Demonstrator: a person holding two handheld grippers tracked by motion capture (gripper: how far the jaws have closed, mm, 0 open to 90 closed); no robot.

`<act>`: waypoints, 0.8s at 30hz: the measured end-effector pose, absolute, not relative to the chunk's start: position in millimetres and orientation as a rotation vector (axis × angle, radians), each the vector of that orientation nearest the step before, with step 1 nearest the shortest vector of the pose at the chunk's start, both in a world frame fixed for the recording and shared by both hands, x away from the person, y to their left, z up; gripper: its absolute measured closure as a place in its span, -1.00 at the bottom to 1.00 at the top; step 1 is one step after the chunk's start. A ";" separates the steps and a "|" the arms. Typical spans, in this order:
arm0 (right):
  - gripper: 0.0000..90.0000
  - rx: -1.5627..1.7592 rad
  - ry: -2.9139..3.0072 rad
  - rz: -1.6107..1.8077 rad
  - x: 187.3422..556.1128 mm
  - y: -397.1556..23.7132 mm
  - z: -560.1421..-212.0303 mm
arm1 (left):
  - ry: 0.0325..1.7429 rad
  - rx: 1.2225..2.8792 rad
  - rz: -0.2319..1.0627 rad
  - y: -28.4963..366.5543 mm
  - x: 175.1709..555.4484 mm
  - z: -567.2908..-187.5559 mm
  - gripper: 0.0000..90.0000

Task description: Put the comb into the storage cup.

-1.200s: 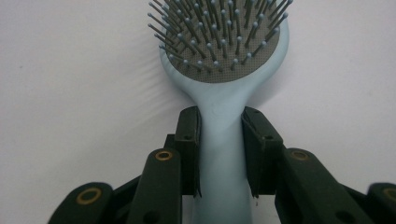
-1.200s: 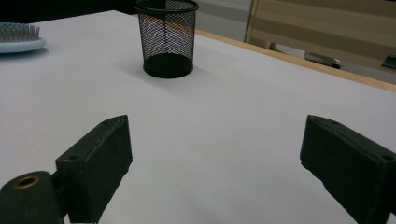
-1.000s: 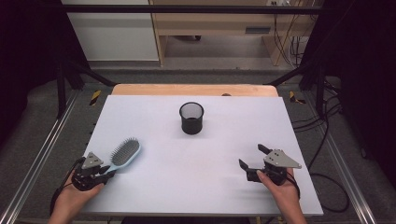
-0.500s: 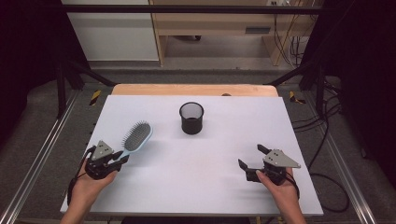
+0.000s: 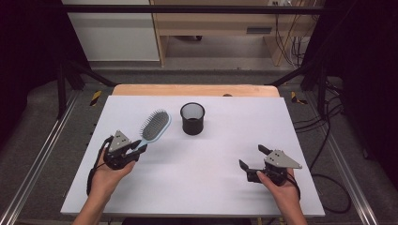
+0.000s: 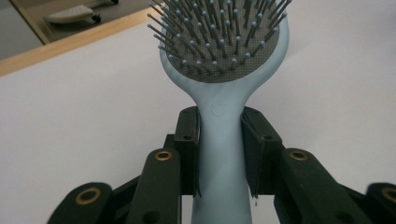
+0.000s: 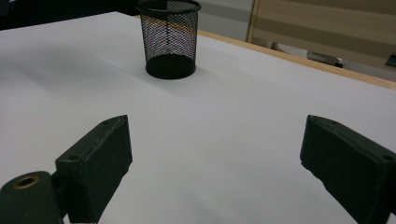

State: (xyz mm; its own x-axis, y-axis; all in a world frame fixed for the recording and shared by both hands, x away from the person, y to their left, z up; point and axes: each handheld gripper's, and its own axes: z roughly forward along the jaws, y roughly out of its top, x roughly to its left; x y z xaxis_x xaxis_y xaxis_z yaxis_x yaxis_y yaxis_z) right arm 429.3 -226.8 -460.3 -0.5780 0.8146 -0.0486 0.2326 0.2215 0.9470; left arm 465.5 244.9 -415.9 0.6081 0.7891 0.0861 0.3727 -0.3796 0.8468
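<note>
— Two grippers over the white table (image 5: 197,187), one in each hand. What's the left gripper (image 5: 136,149) got?

— Its jaws are clamped on the handle of a light blue hairbrush (image 5: 155,125). In the left gripper view the handle runs straight up between the two black pads, touching both, and the brush head (image 6: 224,39) spreads out beyond them with its grey pad and bristles facing the camera.

— Where does the brush sit over the table?

— Left of the middle, head pointing away from the person and a little to the right. The head ends just beside a black mesh cup (image 5: 192,118), not touching it. I can't tell from above whether the head rests on the table or is lifted.

— And the cup?

— Upright, around the middle of the far half of the table. Seen from the right gripper view (image 7: 169,38) it looks empty through the mesh, though I can't see the bottom.

— The right gripper (image 5: 253,157)?

— Near the right front of the table, in the person's right hand (image 5: 281,187). Its jaws stand wide apart with only bare table between them, well apart from the cup
</note>
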 end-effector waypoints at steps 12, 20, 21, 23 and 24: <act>-0.81 1.005 1.943 1.419 430.7 -217.6 -458.5 | 0.867 1.978 0.612 219.4 470.3 -420.0 0.54; -0.82 1.032 1.931 1.470 430.4 -211.1 -455.2 | 0.848 1.960 0.627 213.7 464.1 -423.4 0.54; -0.82 1.034 1.935 1.471 430.0 -210.2 -455.0 | 0.844 1.957 0.636 212.5 462.4 -423.3 0.55; -0.82 1.045 1.941 1.480 429.4 -208.8 -454.8 | 0.841 1.943 0.640 211.0 460.5 -423.1 0.54; -0.82 1.053 1.943 1.484 429.1 -208.1 -454.8 | 0.840 1.936 0.644 209.9 459.5 -422.9 0.55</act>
State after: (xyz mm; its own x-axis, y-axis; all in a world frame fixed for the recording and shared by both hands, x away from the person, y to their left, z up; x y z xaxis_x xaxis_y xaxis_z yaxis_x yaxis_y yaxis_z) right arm 429.1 -208.1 -454.8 -0.5918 0.8022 0.0795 0.2881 0.1184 0.9503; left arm 459.5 209.9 -422.9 0.6334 0.7672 0.1015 0.2976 -0.3625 0.8832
